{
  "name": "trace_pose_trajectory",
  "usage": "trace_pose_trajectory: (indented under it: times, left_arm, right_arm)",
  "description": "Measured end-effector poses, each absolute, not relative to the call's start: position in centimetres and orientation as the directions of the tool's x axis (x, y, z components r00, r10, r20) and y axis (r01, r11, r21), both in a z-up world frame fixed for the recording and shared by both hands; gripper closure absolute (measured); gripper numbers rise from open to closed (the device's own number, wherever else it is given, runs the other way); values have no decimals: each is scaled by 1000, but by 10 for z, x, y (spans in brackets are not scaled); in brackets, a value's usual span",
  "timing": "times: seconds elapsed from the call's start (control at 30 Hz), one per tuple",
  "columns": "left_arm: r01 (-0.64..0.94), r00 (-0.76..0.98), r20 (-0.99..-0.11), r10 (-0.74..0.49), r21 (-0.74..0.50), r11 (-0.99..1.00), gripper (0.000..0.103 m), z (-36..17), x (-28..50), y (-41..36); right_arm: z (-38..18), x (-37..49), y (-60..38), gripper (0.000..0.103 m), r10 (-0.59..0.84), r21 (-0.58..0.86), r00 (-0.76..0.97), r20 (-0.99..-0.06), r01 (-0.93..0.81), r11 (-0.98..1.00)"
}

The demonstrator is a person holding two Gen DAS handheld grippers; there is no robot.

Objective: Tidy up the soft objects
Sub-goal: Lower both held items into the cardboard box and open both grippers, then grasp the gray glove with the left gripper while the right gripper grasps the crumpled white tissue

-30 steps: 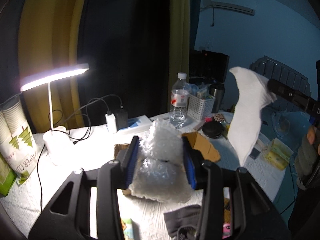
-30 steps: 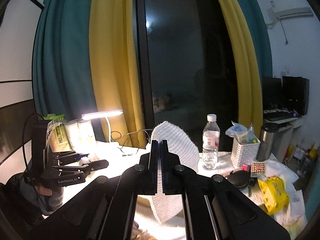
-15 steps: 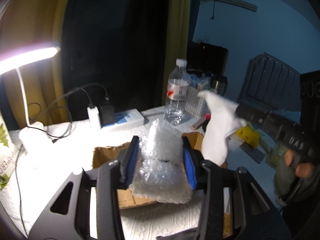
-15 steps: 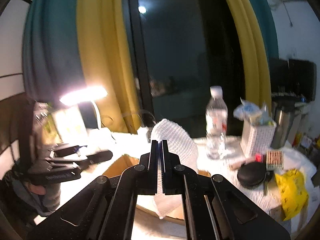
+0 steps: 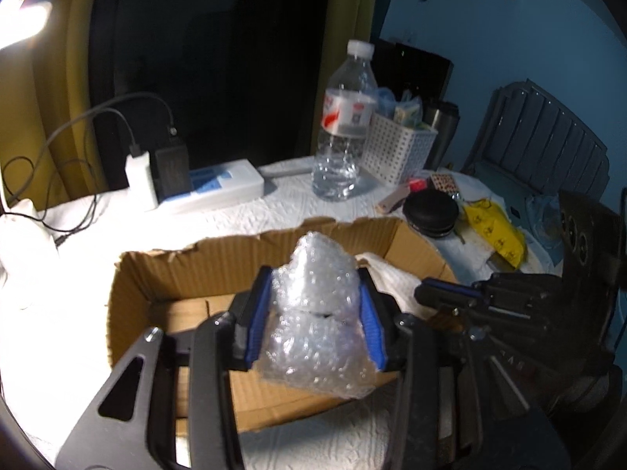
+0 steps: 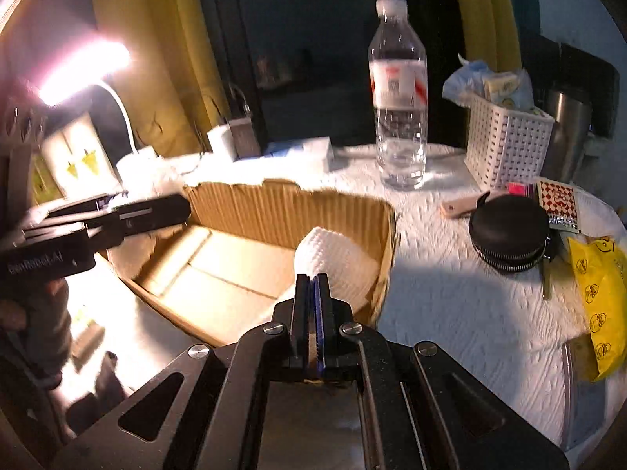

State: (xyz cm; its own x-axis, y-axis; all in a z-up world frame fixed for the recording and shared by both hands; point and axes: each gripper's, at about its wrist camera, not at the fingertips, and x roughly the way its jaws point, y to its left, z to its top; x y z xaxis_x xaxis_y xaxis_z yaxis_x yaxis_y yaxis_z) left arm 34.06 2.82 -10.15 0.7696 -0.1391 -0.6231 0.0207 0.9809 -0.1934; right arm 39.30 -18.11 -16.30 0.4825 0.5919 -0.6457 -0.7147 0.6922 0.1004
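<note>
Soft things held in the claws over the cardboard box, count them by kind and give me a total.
Bubble wrap bundle, in the left claw: 1
White textured cloth, in the right claw: 1
Total: 2
Both are over the cardboard box.

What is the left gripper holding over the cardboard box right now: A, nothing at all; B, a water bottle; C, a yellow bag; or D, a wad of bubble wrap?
D: the left gripper has its blue-padded jaws pressed against both sides of a clear wad of bubble wrap, poised above the open cardboard box.
</note>
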Motion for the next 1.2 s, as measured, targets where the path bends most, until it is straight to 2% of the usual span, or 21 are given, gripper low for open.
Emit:
trace_pose_trajectory:
  times: [0.1, 0.13, 0.2, 0.27, 0.3, 0.43, 0.9, 1.03, 1.2]
  left_arm:
    - [21, 748, -648, -147, -199, 980, 57, -109, 348, 25]
    - [19, 742, -654, -149, -201, 979, 51, -111, 349, 24]
    - [16, 737, -658, -155, -213, 977, 46, -111, 350, 23]
    - [16, 739, -655, -158, -217, 976, 39, -109, 346, 23]
    - [15, 743, -651, -156, -217, 976, 35, -108, 344, 22]
    - [9, 753, -642, -146, -212, 977, 31, -101, 335, 22]
    - [-5, 793, -598, -116, -196, 981, 30, -74, 273, 28]
    - [-5, 797, -592, -114, -196, 981, 30, -71, 257, 29]
    - [-1, 794, -597, -117, -194, 981, 30, -74, 239, 29]
  right_arm:
    - [-163, 392, -181, 100, 584, 93, 485, -651, -712, 696]
    - [-162, 391, -182, 100, 582, 94, 488, -651, -709, 699]
    - [-159, 391, -185, 95, 584, 104, 487, -649, -704, 703]
    - [-154, 388, -189, 71, 585, 107, 494, -643, -699, 707]
    - [-151, 386, -191, 68, 586, 104, 498, -640, -699, 708]
    - [-139, 375, -196, 67, 579, 87, 521, -627, -692, 717]
    - [-115, 321, -217, 66, 572, 72, 565, -594, -671, 738]
    - [-112, 305, -220, 58, 574, 68, 572, -586, -672, 738]
    - [-111, 288, -222, 56, 583, 71, 566, -583, -680, 730]
